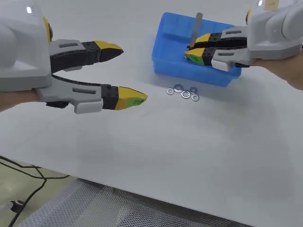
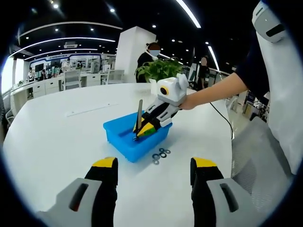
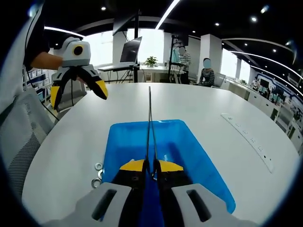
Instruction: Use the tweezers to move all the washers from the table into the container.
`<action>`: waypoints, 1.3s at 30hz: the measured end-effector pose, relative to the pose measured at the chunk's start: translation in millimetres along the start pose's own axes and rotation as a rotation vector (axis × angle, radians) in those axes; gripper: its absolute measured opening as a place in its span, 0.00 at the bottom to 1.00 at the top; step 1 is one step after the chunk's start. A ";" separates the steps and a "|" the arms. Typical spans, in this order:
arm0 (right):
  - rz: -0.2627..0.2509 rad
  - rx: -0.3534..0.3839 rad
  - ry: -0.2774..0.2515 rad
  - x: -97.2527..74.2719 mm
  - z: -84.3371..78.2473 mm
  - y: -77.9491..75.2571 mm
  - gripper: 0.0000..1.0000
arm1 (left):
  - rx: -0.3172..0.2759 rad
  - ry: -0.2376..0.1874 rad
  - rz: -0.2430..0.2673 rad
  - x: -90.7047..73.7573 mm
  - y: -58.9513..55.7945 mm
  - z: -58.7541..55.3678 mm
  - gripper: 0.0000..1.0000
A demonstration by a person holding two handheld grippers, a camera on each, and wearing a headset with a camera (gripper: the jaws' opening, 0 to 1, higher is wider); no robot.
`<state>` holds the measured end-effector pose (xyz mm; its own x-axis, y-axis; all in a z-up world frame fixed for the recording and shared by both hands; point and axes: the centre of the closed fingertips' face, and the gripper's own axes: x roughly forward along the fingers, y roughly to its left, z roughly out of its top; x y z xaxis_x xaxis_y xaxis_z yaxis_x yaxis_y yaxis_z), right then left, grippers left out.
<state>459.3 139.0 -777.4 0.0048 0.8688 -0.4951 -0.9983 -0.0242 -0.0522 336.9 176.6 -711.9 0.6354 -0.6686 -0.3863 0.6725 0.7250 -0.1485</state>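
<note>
While the left tongs [image 1: 131, 74] hover spread wide, the right tongs [image 1: 188, 52] clamp the tweezers [image 1: 196, 27] above the container [image 1: 170, 59], washers [image 1: 182, 92] alongside.

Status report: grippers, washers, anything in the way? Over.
Left gripper open, above the table. Right gripper shut on tweezers, over blue container. Washers clustered on table beside container. Nothing blocking them.

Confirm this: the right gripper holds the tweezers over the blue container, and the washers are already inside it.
Not right. The washers lie on the table beside the blue container, as the head view shows. The right gripper does hold the tweezers over it.
</note>
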 end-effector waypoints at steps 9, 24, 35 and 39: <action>0.000 -0.007 -0.007 1.2 0.9 1.1 0.11 | 0.001 0.006 0.002 -1.8 -1.1 -0.3 0.67; -0.033 -0.021 -0.091 -7.5 19.2 2.7 0.07 | 0.010 -0.008 -0.001 4.2 1.1 11.6 0.67; -0.036 -0.036 -0.089 -16.4 25.5 8.5 0.07 | 0.078 -0.095 -0.034 50.8 32.2 53.8 0.56; -0.014 -0.055 -0.080 -14.9 26.9 13.0 0.07 | 0.145 -0.040 -0.130 78.9 33.9 58.9 0.49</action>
<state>444.6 139.0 -747.4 0.0116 0.9061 -0.4229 -0.9936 -0.0370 -0.1067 432.1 138.7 -693.8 0.5526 -0.7630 -0.3353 0.7954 0.6029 -0.0612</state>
